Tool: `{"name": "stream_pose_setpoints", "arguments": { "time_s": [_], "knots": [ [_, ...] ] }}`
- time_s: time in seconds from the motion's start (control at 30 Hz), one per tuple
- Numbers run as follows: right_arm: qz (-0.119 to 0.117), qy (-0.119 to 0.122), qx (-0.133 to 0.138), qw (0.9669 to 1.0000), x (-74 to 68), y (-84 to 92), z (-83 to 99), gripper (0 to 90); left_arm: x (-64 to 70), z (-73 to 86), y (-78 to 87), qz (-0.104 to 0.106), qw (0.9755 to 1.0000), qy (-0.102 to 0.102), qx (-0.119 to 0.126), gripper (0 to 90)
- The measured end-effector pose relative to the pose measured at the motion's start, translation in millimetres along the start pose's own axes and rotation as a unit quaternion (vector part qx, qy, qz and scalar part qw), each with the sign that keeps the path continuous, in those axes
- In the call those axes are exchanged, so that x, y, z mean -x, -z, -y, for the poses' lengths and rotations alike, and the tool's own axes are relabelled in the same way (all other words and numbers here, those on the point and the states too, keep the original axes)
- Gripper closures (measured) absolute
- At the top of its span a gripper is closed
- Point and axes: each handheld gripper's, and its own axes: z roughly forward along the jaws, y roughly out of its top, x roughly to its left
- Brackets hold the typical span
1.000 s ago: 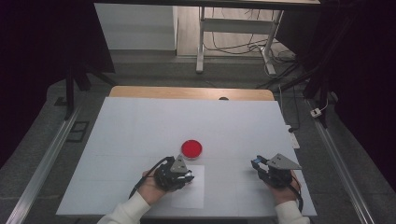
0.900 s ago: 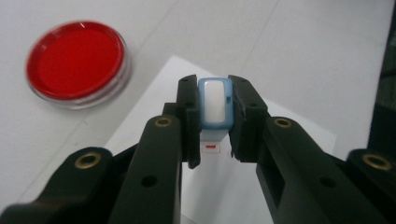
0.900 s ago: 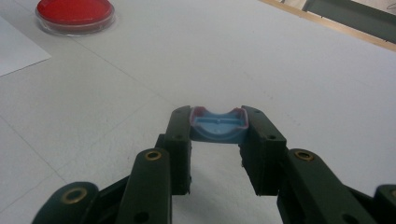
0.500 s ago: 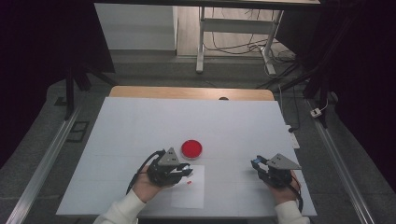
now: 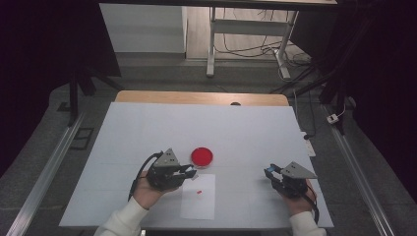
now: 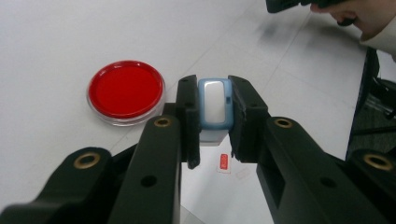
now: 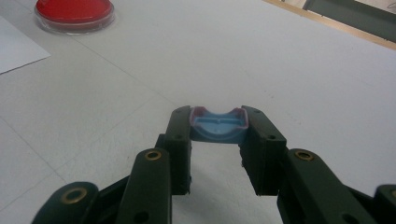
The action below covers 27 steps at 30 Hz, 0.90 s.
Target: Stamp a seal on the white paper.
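My left gripper (image 5: 189, 172) hovers over the left edge of a white paper sheet (image 5: 199, 206), shut on a small blue-and-white block (image 6: 215, 100) that stands upright between the jaws of my left gripper (image 6: 215, 107). A small red mark (image 5: 198, 191) lies on the paper, and the same red mark (image 6: 224, 162) shows just below the block. A round red dish (image 5: 202, 155) sits just beyond the paper. My right gripper (image 5: 269, 172) rests at the right, and in its own view my right gripper (image 7: 217, 123) is shut on a blue cap with a pink rim (image 7: 217, 128).
The white tabletop (image 5: 221, 123) stretches wide beyond the dish, ending at a wooden strip (image 5: 196, 97) on the far side. Table legs and cables stand on the floor beyond. The other hand (image 6: 359, 18) appears at the top right of the left gripper view.
My left gripper has risen off the paper and drawn back to the left with the block, uncovering the small red mark. The right gripper has stayed still.
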Motion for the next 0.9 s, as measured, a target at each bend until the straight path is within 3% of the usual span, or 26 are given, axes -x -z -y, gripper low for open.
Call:
{"name": "stream_pose_setpoints", "arguments": {
  "time_s": [0.43, 0.9],
  "knots": [
    [0.000, 0.001, -0.002, 1.0000, -0.3, -0.4, 0.2, 64.4, -1.9, -1.6, 7.6, -0.002, 0.9998, 0.008, 0.018, 74.8],
    [0.002, 0.002, -0.005, 1.0000, -1.1, -0.3, -0.2, 64.4, -1.1, -1.5, 6.7, -0.003, 0.9999, 0.003, 0.016, 74.7]
  ]
}}
